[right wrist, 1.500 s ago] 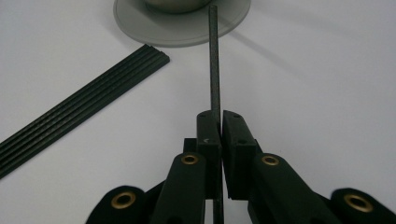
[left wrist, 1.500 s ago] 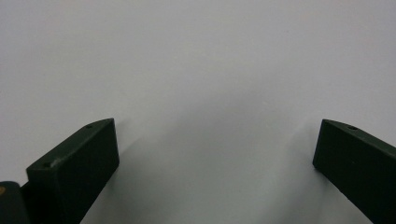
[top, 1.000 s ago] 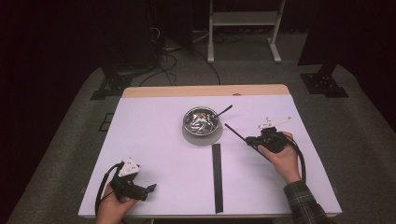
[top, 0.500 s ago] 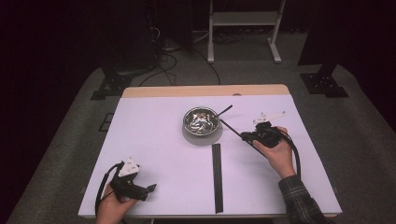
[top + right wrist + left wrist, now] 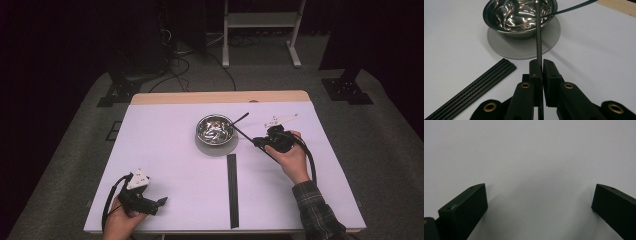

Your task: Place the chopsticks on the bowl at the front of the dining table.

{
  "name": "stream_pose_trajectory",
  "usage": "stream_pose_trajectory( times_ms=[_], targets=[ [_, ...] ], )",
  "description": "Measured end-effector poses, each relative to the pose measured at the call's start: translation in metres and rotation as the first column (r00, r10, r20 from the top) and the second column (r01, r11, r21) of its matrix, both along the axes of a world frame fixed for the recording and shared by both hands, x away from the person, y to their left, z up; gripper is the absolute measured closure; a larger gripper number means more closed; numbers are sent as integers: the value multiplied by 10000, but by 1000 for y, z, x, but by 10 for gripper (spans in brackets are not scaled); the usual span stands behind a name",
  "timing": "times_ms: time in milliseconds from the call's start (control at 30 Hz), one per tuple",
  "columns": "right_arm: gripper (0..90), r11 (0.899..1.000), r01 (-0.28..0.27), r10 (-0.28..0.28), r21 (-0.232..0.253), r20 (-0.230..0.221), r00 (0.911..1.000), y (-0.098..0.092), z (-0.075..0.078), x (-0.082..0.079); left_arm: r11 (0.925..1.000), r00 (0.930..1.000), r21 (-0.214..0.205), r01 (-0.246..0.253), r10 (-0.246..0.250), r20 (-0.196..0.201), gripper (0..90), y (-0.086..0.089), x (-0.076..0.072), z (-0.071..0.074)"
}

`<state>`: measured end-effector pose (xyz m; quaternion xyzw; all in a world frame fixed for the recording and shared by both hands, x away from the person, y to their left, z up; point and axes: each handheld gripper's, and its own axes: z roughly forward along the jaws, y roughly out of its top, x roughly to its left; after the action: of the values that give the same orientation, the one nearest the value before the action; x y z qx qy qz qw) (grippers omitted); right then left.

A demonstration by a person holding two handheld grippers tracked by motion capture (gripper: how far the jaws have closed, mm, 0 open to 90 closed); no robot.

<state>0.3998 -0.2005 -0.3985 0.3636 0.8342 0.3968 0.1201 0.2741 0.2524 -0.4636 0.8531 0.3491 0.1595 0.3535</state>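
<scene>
black and thin, the rod (image 5: 538, 37) is clamped between the two jaws of the right gripper (image 5: 540, 65), which are drawn almost together on it. from the fingertips (image 5: 535, 68) it runs straight ahead and up, its far end reaching over the rim of the bowl (image 5: 499, 23), just in front of the fingers. a second rod (image 5: 571, 8) leans out of the bowl, crossing ahead of the held one and sticking out past the rim to the fingers' right in the right gripper view. the steel bowl sits on a round grey mat (image 5: 524, 51), whose near edge lies just ahead of the fingertips.

to the left of those fingers in the right gripper view, a bundle of rods (image 5: 471, 91) lies flat on the white table (image 5: 599, 62), apart from the mat. in the high view the right gripper (image 5: 257, 142) sits just right of the bowl (image 5: 215, 128), with the held rod (image 5: 242, 133) slanting up toward its rim, and the bundle (image 5: 232, 190) lies on the person's side of the bowl, between the two hands.

the left gripper (image 5: 161, 202) rests low at the near left of the table (image 5: 165, 150), well apart from bowl and bundle. in the left gripper view its fingers (image 5: 465, 210) stand wide apart with nothing but bare white table (image 5: 536, 170) between and ahead of them.
</scene>
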Motion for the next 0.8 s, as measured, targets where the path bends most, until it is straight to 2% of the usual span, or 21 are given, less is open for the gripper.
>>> stream_pose_trajectory(
  times_ms=[800],
  targets=[
    [858, 9998, 186, -186, -18, -43, 9998, 24, 11, 30, 10000, 10000, -26, -21, 21, 13, 0, 0, 0, 0]
  ],
)
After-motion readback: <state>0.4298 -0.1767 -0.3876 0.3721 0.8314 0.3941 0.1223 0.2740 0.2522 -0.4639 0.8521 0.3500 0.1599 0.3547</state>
